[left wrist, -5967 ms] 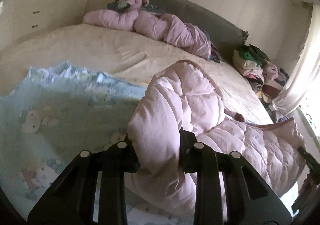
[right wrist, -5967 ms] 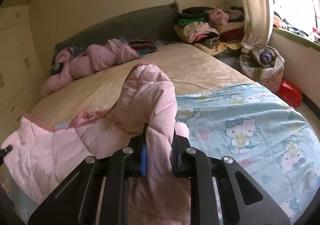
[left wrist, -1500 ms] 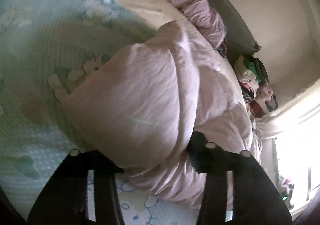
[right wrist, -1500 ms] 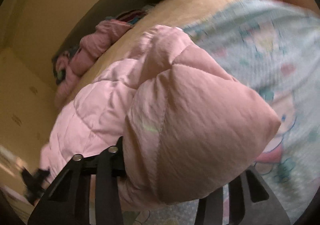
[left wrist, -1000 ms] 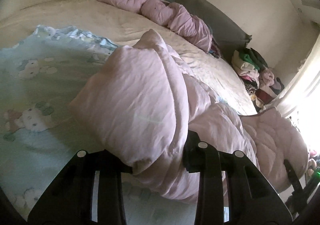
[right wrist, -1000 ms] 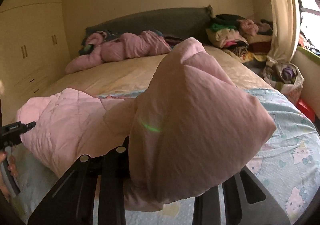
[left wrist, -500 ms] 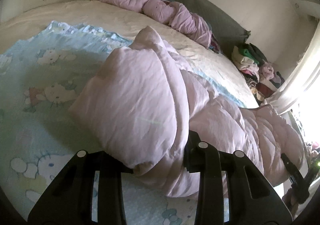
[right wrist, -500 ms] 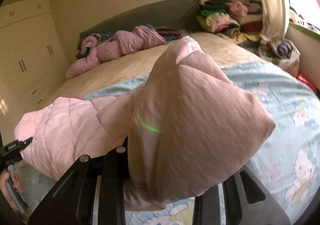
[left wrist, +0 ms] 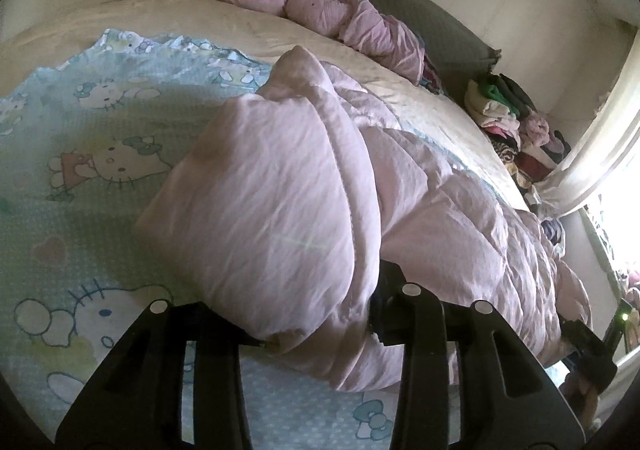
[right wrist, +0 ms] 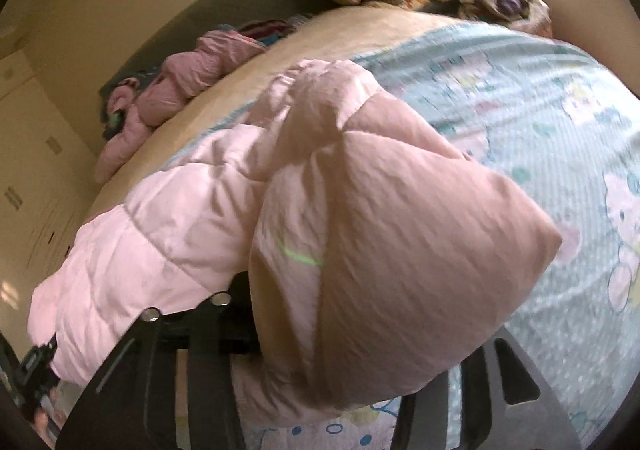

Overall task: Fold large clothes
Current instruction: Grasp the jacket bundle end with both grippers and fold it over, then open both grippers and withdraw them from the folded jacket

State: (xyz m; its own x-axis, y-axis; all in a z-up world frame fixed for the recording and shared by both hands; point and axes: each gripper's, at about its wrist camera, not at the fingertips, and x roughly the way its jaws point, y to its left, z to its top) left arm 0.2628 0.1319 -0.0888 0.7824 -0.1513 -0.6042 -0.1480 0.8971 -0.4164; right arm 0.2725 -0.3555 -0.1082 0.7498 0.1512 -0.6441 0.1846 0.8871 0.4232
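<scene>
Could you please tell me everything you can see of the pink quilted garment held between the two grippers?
The pink quilted garment is puffy, stitched in padded panels, and looks like soft creased fabric. It lies bunched and folded over on the cartoon-cat blanket. A thick fold sits between the jaws of the left gripper and the right gripper, both now opening.

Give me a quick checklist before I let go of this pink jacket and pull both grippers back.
1. Jacket folded over on the blanket: ok.
2. Left gripper jaws opening, jacket between them: not ok, not free yet.
3. Right gripper jaws opening, jacket between them: not ok, not free yet.
4. Fold edges lined up: cannot tell, hidden.
5. Other pink jacket clear, near the headboard: ok.
</scene>
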